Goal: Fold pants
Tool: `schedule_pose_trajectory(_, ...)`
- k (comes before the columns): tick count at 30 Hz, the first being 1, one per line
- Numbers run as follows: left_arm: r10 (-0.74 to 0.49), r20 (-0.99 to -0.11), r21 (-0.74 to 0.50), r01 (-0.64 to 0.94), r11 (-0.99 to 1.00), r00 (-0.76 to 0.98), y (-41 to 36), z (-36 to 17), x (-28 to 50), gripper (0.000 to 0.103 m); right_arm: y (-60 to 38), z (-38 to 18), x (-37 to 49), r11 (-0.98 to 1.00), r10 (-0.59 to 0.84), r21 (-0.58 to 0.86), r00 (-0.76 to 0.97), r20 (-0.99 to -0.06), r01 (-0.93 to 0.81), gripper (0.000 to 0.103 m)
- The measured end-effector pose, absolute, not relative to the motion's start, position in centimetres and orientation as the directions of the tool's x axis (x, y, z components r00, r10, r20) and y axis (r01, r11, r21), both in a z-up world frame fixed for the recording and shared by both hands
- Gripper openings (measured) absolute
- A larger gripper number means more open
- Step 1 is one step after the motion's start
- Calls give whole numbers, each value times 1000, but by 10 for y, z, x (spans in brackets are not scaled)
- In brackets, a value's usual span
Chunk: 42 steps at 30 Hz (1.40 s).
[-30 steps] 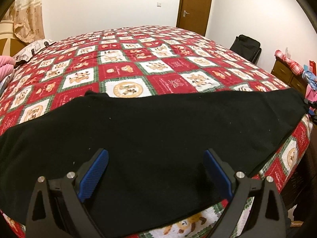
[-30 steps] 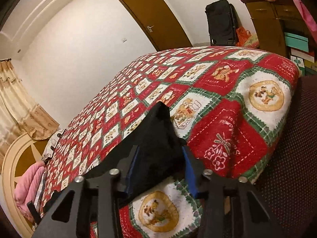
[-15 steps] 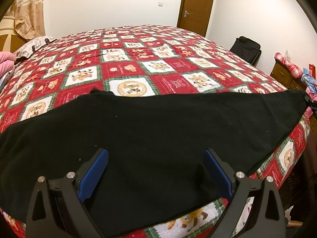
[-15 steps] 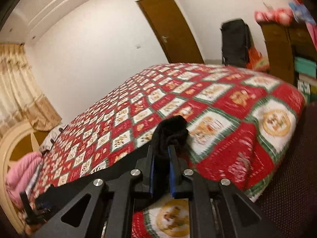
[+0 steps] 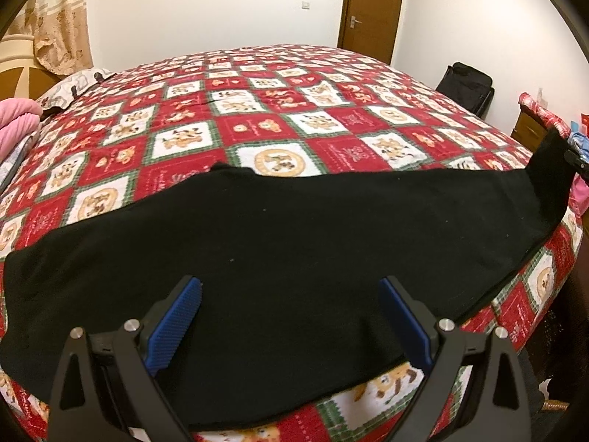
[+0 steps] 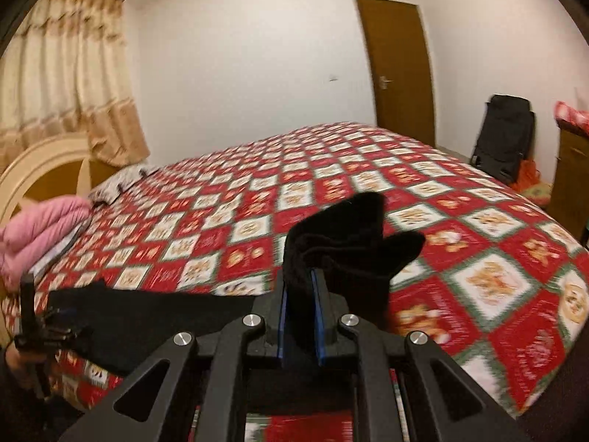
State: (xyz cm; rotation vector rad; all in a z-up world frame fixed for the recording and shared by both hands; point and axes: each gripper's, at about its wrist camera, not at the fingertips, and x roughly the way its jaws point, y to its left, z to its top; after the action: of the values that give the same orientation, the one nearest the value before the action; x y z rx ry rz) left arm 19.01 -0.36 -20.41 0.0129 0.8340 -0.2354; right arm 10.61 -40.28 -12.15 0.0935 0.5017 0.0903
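Nearest the left wrist camera, the left gripper (image 5: 289, 322) hangs with its blue pads spread wide and nothing between them, poised over the black pants (image 5: 294, 250), which lie stretched lengthwise along the near edge of the bed (image 5: 279, 118) on its red, white and green patchwork quilt. The garment looks already doubled leg on leg, since it reads as one long dark band, though the fabric is too dark to make out a seam or layer edge. At its far right end the cloth rises off the quilt, and the right wrist view shows why: the right gripper (image 6: 300, 316) has just been closing, and its pads now stand narrow, clamped on a bunched end of the pants, whose cloth pokes up past the fingertips. So the lengthwise fold seems only begun: one end is gripped and raised, while the rest lies flat, and it is not yet carried across to the other end. Farther off there is no basket, bin or drawer set out for the pants; beyond the bed stand a black suitcase (image 6: 504, 132), seemingly shut with contents unseen, and a wooden dresser (image 5: 530, 132) with cloth heaped on top.
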Motion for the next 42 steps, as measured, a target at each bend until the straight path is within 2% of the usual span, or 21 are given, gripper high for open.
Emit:
schedule_pose_trajectory(13, -195, -728, -87, 193, 977, 658, 10, -200, 185, 99, -342, -159, 133, 984, 179, 89, 797, -577, -157, 12)
schedule_pose_trajectory(42, -145, -724, -87, 119, 989, 674, 50, -201, 179, 99, -215, -190, 137, 909, 329, 25, 682, -653, -416, 12)
